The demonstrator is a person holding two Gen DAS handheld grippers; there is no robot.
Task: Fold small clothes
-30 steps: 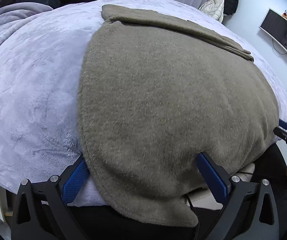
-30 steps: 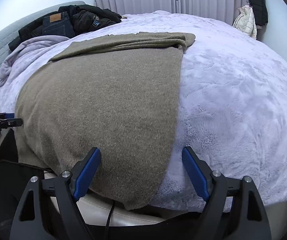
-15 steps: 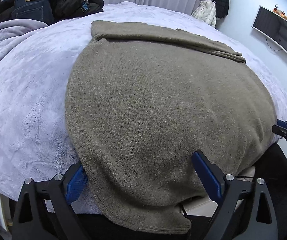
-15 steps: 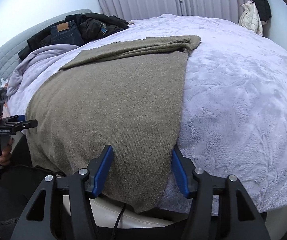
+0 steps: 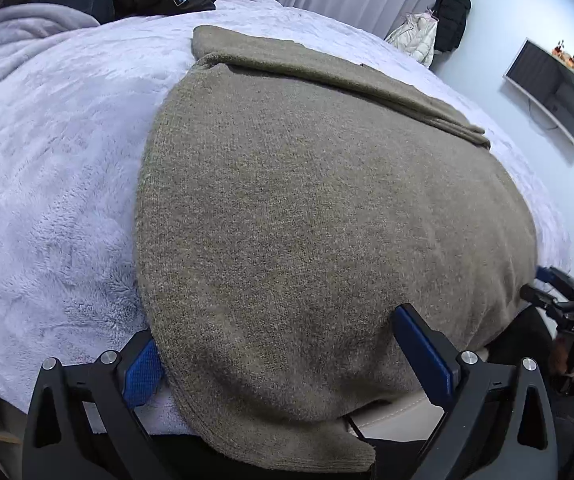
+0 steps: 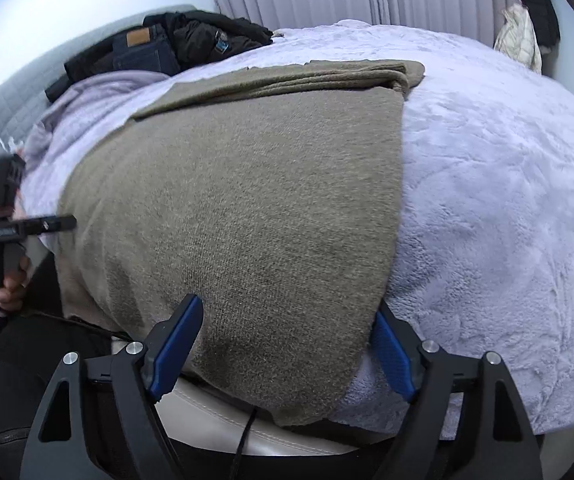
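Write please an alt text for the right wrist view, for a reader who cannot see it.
The open right gripper straddles the near right corner of an olive knitted garment lying flat on a lilac fleece bedcover, its far end folded over. The left gripper, held in a hand, is at the garment's left edge; dark clothes are piled beyond.

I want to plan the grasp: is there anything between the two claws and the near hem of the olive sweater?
Nothing visible is in the way. The left claw and the right claw are both open, with the near hem of the olive sweater lying between their fingers at the edge of the bed.
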